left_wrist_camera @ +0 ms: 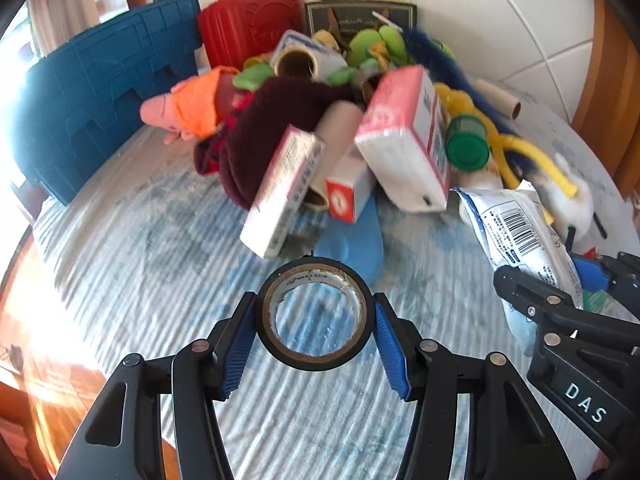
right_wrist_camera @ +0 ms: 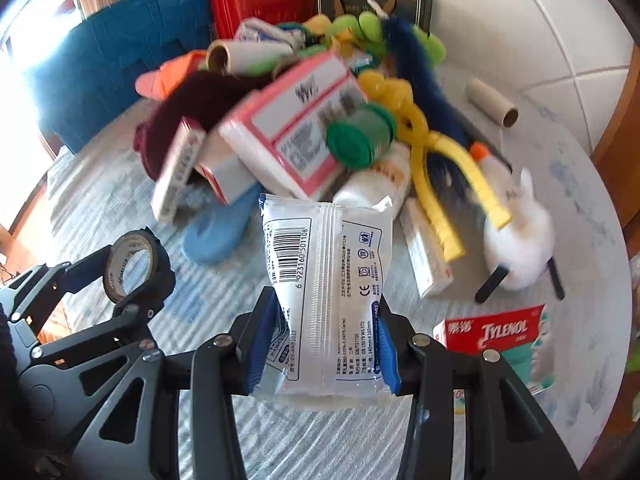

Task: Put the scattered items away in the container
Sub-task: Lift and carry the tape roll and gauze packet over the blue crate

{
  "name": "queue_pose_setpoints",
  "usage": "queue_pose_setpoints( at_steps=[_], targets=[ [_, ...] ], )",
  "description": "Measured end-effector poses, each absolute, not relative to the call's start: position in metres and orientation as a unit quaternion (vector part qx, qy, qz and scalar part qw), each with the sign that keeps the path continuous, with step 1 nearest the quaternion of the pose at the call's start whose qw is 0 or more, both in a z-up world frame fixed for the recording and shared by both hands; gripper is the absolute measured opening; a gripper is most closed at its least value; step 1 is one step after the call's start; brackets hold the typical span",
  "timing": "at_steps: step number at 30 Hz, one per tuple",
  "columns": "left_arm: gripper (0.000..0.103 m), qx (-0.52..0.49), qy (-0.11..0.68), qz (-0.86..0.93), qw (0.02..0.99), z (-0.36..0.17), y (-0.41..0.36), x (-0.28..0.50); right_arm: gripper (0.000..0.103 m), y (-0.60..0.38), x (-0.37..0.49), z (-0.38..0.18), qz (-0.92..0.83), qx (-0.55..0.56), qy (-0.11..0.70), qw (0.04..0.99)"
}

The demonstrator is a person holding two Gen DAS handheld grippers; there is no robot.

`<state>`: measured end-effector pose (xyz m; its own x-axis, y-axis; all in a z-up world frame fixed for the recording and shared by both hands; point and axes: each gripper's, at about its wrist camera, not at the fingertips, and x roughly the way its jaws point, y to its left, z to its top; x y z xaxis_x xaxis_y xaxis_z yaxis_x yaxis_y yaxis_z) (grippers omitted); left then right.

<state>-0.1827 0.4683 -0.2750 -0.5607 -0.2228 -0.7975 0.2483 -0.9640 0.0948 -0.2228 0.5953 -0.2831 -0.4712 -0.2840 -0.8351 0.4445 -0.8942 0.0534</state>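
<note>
- The left gripper (left_wrist_camera: 314,316) has its blue pads clamped on a black roll of tape with a brown card core (left_wrist_camera: 315,315).
- The right gripper (right_wrist_camera: 322,340) pinches a white sealed plastic wipes packet (right_wrist_camera: 324,280) low down, so its top may flop.
- Ahead of both lies the heap of scattered items (left_wrist_camera: 320,128). Beyond it, to the left, stands the blue ribbed plastic container (left_wrist_camera: 100,92); both loads should travel high over the heap.

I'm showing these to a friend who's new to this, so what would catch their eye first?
Probably the two held items up front: a black tape roll gripped in the left claw, and a white barcoded packet pinched in the right claw. Behind them a bright jumble of boxes and toys covers the table, with a blue crate at the far left.
</note>
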Motion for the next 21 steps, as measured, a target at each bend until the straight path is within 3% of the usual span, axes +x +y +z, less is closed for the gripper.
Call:
queue_pose_setpoints(
  at_steps=[11,21],
  targets=[
    [0.056,0.4,0.03,-0.899,0.175,-0.203,0.43,-0.173,0.045,0.56,-0.221,-0.207,-0.869,0.411,0.085,0.261],
    [0.056,0.379,0.04,-0.909,0.171,-0.157,0.346,-0.18,0.045,0.481,-0.225,-0.154,-0.88,0.373,0.106,0.274]
  ],
)
